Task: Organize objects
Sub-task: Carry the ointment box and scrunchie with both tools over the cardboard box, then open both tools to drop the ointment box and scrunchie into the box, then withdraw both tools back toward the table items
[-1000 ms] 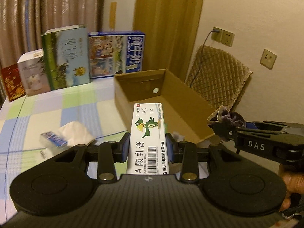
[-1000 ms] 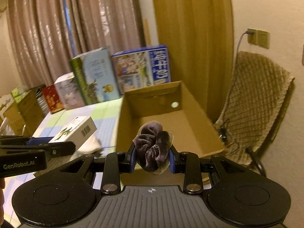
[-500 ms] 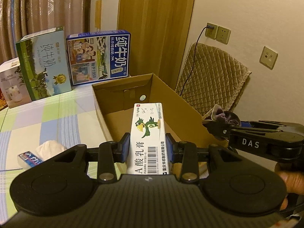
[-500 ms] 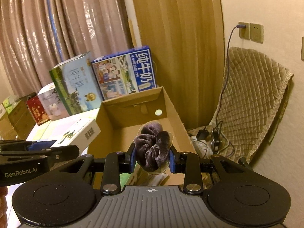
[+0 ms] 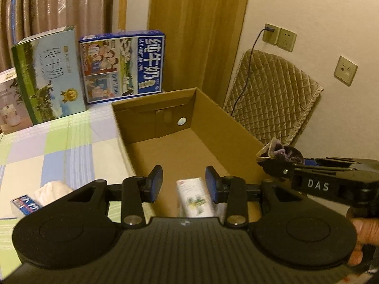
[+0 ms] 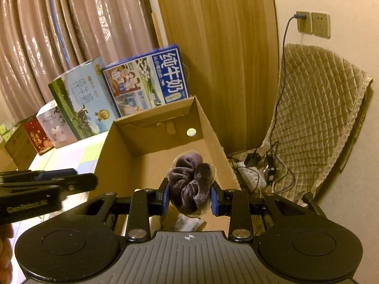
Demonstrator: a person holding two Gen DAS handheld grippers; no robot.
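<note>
An open cardboard box (image 5: pixel 236 139) (image 6: pixel 210 127) stands on the checked table. My left gripper (image 5: pixel 184 185) is open over the box's near end. Below it, inside the box, lies a blurred white medicine carton with a green bird (image 5: pixel 195 201) (image 6: pixel 187 222). My right gripper (image 6: pixel 190 195) is shut on a dark purple velvet scrunchie (image 6: pixel 190 184) and hovers above the box's near right part. In the left wrist view that gripper (image 5: pixel 272 163) enters from the right with the scrunchie (image 5: pixel 284 152) at its tip.
Two milk cartons, green (image 5: pixel 49 71) and blue (image 5: pixel 122 64), stand behind the box with smaller boxes (image 6: pixel 56 127) beside them. A white cloth (image 5: pixel 52 189) and a small blue packet (image 5: pixel 24 204) lie left of the box. A quilted chair (image 5: pixel 272 99) and floor cables (image 6: pixel 255 172) are at right.
My left gripper has opened and the white medicine carton has dropped into the box. Both grippers have moved further over the box. The right still holds the scrunchie.
</note>
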